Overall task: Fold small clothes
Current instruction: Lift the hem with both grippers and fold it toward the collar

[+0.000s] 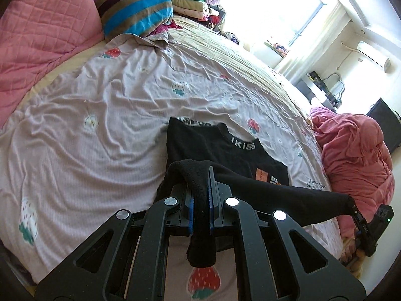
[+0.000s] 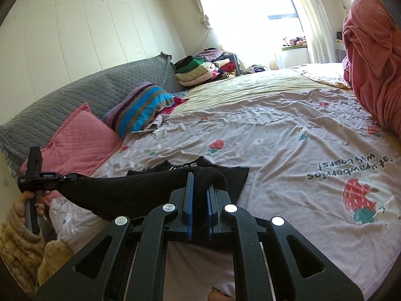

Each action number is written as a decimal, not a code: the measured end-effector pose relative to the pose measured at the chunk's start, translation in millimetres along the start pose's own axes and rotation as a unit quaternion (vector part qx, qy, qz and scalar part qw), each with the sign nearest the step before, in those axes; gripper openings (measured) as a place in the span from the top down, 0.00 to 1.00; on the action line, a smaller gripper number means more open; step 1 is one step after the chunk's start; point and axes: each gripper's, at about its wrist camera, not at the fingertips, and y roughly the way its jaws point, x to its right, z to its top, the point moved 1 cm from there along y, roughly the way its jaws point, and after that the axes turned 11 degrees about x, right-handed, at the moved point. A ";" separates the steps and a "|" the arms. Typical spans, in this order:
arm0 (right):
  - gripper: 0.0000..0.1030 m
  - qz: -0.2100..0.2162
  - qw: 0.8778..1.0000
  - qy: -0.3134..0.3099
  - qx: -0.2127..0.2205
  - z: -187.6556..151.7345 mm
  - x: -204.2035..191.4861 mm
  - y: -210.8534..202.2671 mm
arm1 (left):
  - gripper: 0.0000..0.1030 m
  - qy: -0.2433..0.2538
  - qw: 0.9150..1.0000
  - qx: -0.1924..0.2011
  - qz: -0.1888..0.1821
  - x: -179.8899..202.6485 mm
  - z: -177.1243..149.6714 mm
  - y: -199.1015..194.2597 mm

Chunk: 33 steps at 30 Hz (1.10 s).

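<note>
Nearest the left wrist camera, the left gripper (image 1: 201,195) was clamped on one end of a black sock (image 1: 263,188), a short tail of it hanging down between the blue pads. The right gripper (image 2: 199,200) was pinched shut on the other end. Between them the sock hung stretched and lifted above the bedsheet (image 1: 100,115), sagging a little in the middle. Its long axis ran straight from one gripper to the other, across the near edge of the bed.

To fold it well, the two ends should probably be brought together at an even height with the span kept taut enough not to twist, so one end lands squarely on the other.

Just beyond the sock, flat on the sheet, lay a folded black garment (image 1: 200,145) with white lettering. Farther off sat a striped pillow (image 1: 135,7) and a pile of folded clothes (image 2: 198,70).
</note>
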 end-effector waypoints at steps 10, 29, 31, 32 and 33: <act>0.93 -0.035 0.999 -0.023 -0.001 3.7 4.4 32.4 | 0.98 0.018 1.000 0.014 0.014 7.9 22.2 35.3; 0.93 -0.086 0.993 -0.025 -0.071 -26.5 25.4 102.2 | 0.97 0.041 0.998 -0.011 0.037 -10.4 13.7 100.5; 0.93 -0.092 0.992 -0.025 -0.081 -31.6 26.5 108.0 | 0.95 0.045 0.998 -0.011 0.038 -11.4 11.4 104.0; 0.91 -0.094 0.992 -0.027 -0.085 -34.1 26.4 110.4 | 0.94 0.045 0.998 -0.010 0.038 -11.9 10.2 104.6; 0.89 -0.096 0.991 -0.029 -0.088 -36.1 25.9 111.6 | 0.90 0.046 0.998 -0.008 0.041 -13.0 8.7 104.9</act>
